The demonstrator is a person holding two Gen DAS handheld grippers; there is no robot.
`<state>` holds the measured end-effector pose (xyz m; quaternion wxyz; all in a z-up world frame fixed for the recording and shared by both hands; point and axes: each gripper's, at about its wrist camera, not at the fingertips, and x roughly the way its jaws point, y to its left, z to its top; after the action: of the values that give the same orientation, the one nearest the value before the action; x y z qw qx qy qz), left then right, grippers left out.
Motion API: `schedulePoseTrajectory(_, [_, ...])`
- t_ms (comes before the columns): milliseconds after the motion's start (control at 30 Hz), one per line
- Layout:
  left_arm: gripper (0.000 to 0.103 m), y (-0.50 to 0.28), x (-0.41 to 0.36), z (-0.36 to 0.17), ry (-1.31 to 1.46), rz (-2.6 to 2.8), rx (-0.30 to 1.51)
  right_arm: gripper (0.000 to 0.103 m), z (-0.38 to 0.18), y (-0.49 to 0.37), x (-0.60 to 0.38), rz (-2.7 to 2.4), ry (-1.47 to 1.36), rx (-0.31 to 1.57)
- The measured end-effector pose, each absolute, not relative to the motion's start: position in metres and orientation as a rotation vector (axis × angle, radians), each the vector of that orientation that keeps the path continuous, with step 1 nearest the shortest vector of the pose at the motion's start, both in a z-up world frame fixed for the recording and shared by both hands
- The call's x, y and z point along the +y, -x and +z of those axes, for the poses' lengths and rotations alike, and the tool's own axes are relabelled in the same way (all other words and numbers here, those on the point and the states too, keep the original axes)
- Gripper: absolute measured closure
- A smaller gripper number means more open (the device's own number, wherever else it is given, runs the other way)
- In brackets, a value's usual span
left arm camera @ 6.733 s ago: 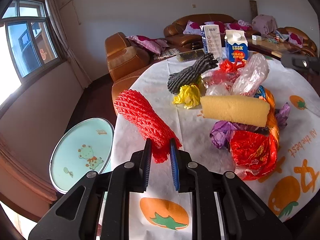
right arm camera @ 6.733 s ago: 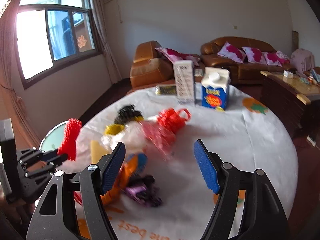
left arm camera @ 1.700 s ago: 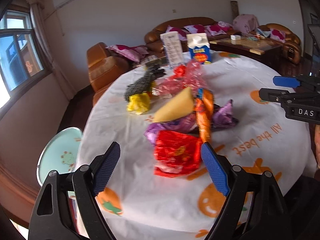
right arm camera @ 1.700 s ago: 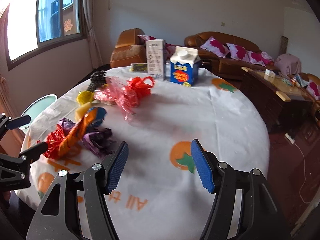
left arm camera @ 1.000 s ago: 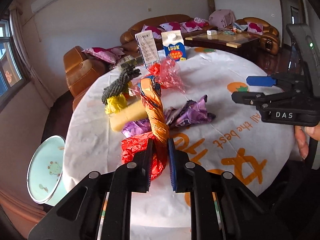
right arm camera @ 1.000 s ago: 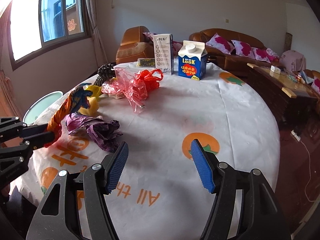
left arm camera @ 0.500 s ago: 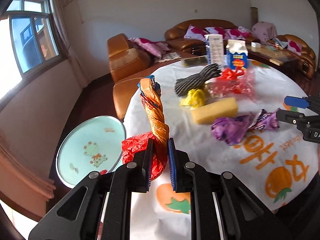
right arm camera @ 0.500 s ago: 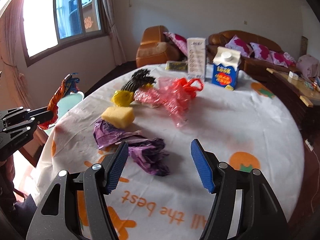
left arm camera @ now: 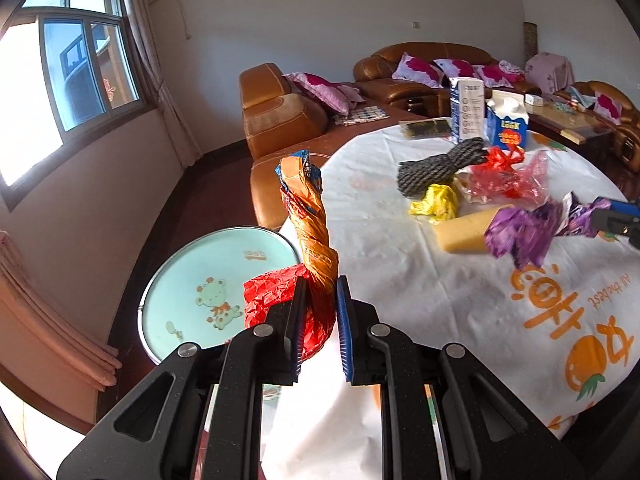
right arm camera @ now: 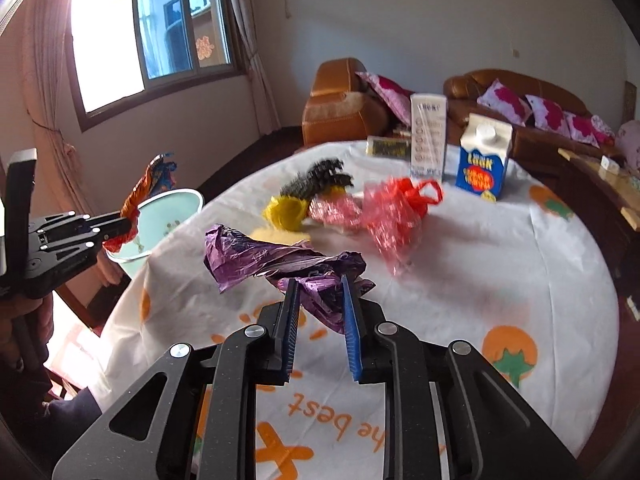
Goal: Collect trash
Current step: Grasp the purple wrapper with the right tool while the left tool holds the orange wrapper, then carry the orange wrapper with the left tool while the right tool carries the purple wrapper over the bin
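Orange wrapper [left arm camera: 310, 236] stands upright, pinched by left gripper [left arm camera: 319, 312]; right gripper [right arm camera: 318, 312] just closed on purple wrapper [right arm camera: 276, 258]

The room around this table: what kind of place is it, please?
Most likely a home living room: brown leather sofas with floral cushions, a curtained window, and a round table under a printed cloth.

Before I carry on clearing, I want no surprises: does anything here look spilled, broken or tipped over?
No spill or damage shows. The blue carton and tall white box stand upright; the rest on the table is crumpled wrappers, bags and a yellow sponge.
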<state>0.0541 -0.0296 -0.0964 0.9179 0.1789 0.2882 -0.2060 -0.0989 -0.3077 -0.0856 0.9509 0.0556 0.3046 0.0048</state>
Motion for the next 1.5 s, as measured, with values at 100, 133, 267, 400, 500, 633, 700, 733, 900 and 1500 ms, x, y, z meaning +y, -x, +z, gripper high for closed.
schedulePoseTrajectory(100, [0.089, -0.062, -0.018, -0.094, -0.357, -0.394, 0.595, 0.082, -0.073, 0.084, -0.300, 0.026, -0.095, 0.590])
schedulePoseTrajectory(133, [0.089, -0.064, -0.015, -0.094, -0.356, -0.384, 0.597, 0.082, -0.070, 0.077, -0.298, 0.030, -0.088, 0.582])
schedulePoseTrajectory(267, [0.089, -0.076, 0.000, -0.094, -0.360, -0.321, 0.601, 0.082, -0.059, 0.047, -0.280, 0.066, -0.055, 0.562])
schedulePoseTrajectory(400, [0.089, -0.088, 0.012, -0.095, -0.354, -0.273, 0.614, 0.082, -0.052, 0.017, -0.258, 0.106, -0.018, 0.549])
schedulePoseTrajectory(500, [0.089, -0.095, 0.020, -0.097, -0.345, -0.249, 0.626, 0.082, -0.049, -0.003, -0.246, 0.131, -0.006, 0.549])
schedulePoseTrajectory(633, [0.089, -0.102, 0.029, -0.100, -0.364, -0.211, 0.634, 0.082, -0.049, -0.026, -0.230, 0.156, 0.019, 0.555])
schedulePoseTrajectory(700, [0.089, -0.106, 0.033, -0.102, -0.382, -0.197, 0.642, 0.082, -0.050, -0.037, -0.223, 0.168, 0.039, 0.556])
schedulePoseTrajectory(733, [0.089, -0.107, 0.035, -0.103, -0.389, -0.188, 0.642, 0.082, -0.051, -0.040, -0.222, 0.172, 0.043, 0.557])
schedulePoseTrajectory(900, [0.089, -0.116, 0.042, -0.107, -0.409, -0.151, 0.657, 0.082, -0.056, -0.064, -0.210, 0.192, 0.056, 0.567])
schedulePoseTrajectory(1500, [0.089, -0.125, 0.053, -0.110, -0.440, -0.113, 0.664, 0.082, -0.065, -0.097, -0.175, 0.233, 0.114, 0.583])
